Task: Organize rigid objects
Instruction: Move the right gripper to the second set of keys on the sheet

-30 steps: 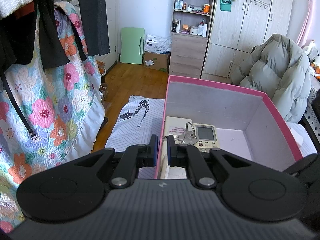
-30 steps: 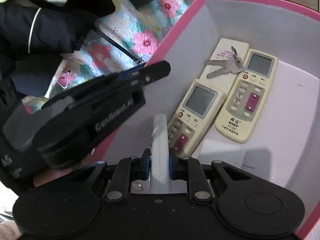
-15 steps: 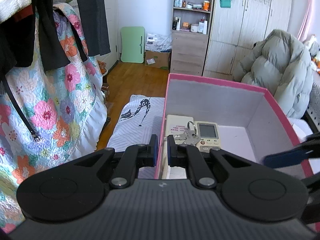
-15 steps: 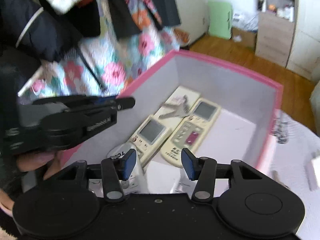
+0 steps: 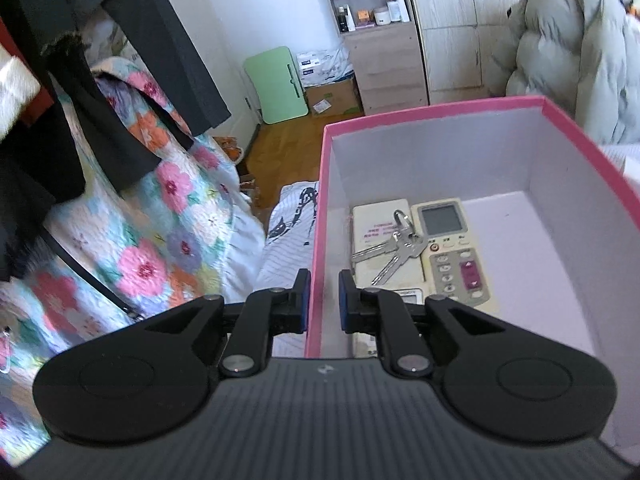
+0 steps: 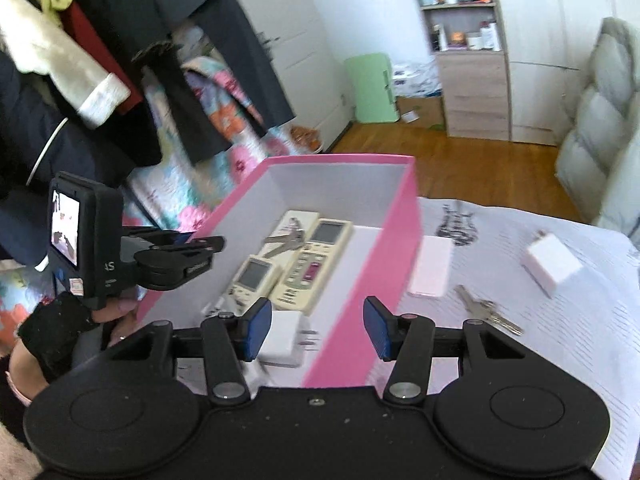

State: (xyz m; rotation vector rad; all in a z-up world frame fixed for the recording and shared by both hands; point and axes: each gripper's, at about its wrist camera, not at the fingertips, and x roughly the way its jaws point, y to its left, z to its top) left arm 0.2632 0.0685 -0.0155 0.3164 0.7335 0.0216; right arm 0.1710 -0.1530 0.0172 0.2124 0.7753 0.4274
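A pink box [image 5: 440, 114] [image 6: 404, 216] holds two remotes [image 6: 312, 268] [image 6: 252, 280], a bunch of keys [image 5: 390, 252] and a white charger [image 6: 286, 340]. My left gripper [image 5: 322, 300] [image 6: 180, 256] straddles the box's left wall. Its jaws are opening, and a sliver of gap shows beside the wall. My right gripper [image 6: 317, 332] hangs open above the box's near right wall, holding nothing. Outside the box, on the striped cloth [image 6: 560, 340], lie a pale pink flat case [image 6: 430, 268], another white charger [image 6: 548, 264] and more keys [image 6: 486, 312].
A floral quilt [image 5: 160, 240] and dark hanging clothes [image 5: 100, 100] crowd the left. A grey padded coat [image 5: 568, 48] sits at the right. At the back, beyond the wooden floor [image 6: 460, 160], are shelves [image 6: 468, 20], a wardrobe and a green folding table [image 5: 276, 84].
My right gripper opened and left the white charger in the box, then drew back and up. The left gripper rolled a little and its pads stand slightly wider on the wall.
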